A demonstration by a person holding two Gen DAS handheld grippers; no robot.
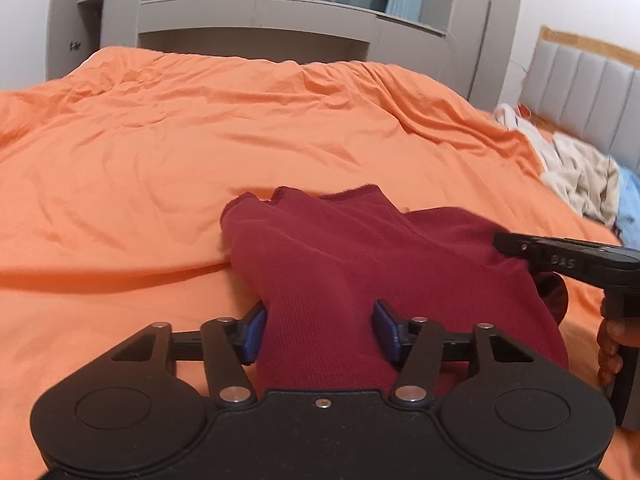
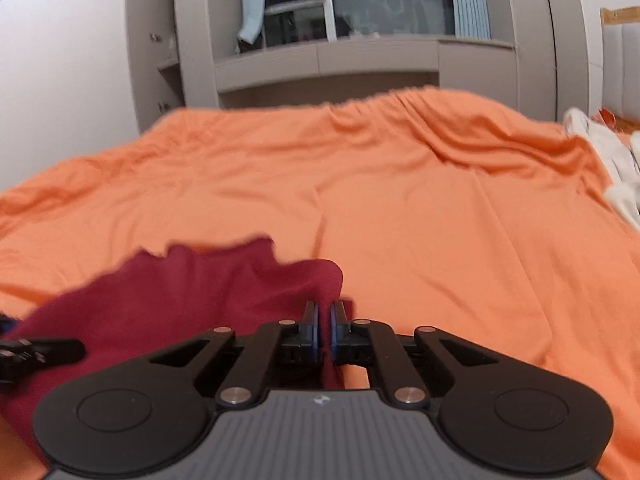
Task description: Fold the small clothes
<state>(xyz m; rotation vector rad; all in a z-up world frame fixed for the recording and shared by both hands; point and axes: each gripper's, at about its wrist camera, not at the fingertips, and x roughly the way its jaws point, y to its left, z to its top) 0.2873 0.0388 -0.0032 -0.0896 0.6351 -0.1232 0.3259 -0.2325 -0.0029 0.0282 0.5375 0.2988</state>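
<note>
A dark red knit garment [image 1: 360, 256] lies bunched on the orange bed cover [image 1: 180, 140]. My left gripper [image 1: 320, 328] is open, its blue pads [image 1: 254, 334] wide apart on either side of a fold of the red cloth. My right gripper [image 2: 324, 316] is shut on an edge of the same garment [image 2: 180, 292], with red cloth pinched between its pads. In the left wrist view the right gripper [image 1: 508, 244] comes in from the right over the garment, held by a hand [image 1: 610, 352]. The left gripper's tip [image 2: 40, 352] shows at the left edge of the right wrist view.
A heap of pale and blue clothes [image 1: 584, 176] lies at the bed's right side by a grey padded headboard [image 1: 588, 80]. A grey cabinet with a window [image 1: 256, 16] stands beyond the far edge. Wrinkled orange cover [image 2: 400, 200] stretches ahead.
</note>
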